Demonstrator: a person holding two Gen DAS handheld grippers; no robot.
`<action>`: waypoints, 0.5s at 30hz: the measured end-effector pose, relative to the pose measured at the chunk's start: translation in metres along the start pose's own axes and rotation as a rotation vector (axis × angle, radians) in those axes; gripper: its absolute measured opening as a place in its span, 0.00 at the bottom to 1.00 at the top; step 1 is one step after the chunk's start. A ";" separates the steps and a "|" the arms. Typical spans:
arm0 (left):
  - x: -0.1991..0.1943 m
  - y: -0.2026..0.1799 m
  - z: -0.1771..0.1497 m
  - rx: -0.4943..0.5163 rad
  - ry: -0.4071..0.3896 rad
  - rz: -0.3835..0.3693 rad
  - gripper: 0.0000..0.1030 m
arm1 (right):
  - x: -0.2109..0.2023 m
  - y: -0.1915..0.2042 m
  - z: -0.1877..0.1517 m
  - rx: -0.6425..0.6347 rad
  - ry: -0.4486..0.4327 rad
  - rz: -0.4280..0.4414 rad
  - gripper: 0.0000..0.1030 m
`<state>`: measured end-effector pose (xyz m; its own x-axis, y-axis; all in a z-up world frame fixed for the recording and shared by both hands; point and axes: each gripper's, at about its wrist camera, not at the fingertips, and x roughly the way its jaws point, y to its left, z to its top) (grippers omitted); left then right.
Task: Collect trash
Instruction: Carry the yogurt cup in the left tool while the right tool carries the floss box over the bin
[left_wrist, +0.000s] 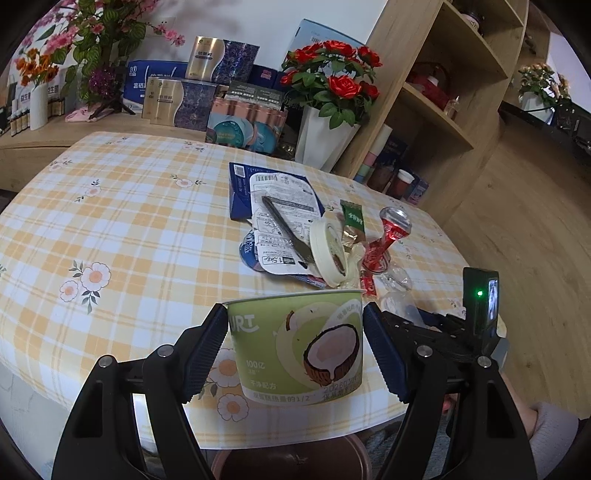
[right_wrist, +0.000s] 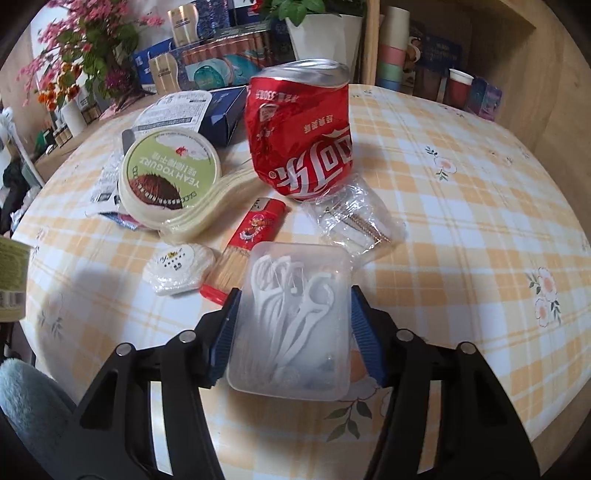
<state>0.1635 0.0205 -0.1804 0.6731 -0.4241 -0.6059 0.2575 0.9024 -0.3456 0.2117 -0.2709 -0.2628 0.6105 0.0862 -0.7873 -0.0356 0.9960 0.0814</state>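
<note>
The left gripper (left_wrist: 295, 339) is clamped on a green yogurt cup (left_wrist: 297, 347), both ribbed pads pressed to its sides, holding it upright above the near edge of the checked table (left_wrist: 122, 206). Below it, past the table edge, a dark round rim shows, possibly a bin, though too little of it is visible to say. The right gripper (right_wrist: 293, 332) has its jaws around a clear plastic floss-pick box (right_wrist: 291, 321) lying flat on the cloth; the blue pads (right_wrist: 225, 332) meet the box's long sides, so it appears gripped, though how firmly cannot be told. Just beyond the box lie a red toothpick pack (right_wrist: 243, 251), a small white shell-shaped packet (right_wrist: 179, 271) and a crinkled clear wrapper (right_wrist: 354, 221); farther back stand a crushed red cola can (right_wrist: 301, 136) and the yogurt lid (right_wrist: 170, 177), which leans on a stack of paper labels. The chief risk is the box: its smooth, slightly flexible walls could bow under the pads and let it slide out on lifting, or the lid could pop and scatter picks. The paper cup could also buckle if squeezed harder, and a careless sweep could topple the can.
</note>
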 end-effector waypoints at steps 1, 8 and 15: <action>-0.002 -0.001 -0.001 0.001 -0.007 -0.002 0.71 | -0.005 -0.005 -0.002 0.026 -0.012 0.018 0.56; -0.024 -0.015 -0.007 0.007 -0.041 -0.038 0.71 | -0.040 -0.017 -0.014 0.107 -0.087 0.098 0.56; -0.046 -0.032 -0.020 0.036 -0.047 -0.053 0.71 | -0.075 -0.014 -0.029 0.127 -0.148 0.153 0.56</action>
<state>0.1105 0.0095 -0.1563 0.6892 -0.4683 -0.5528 0.3181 0.8811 -0.3499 0.1441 -0.2906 -0.2227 0.7153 0.2226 -0.6624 -0.0430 0.9601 0.2762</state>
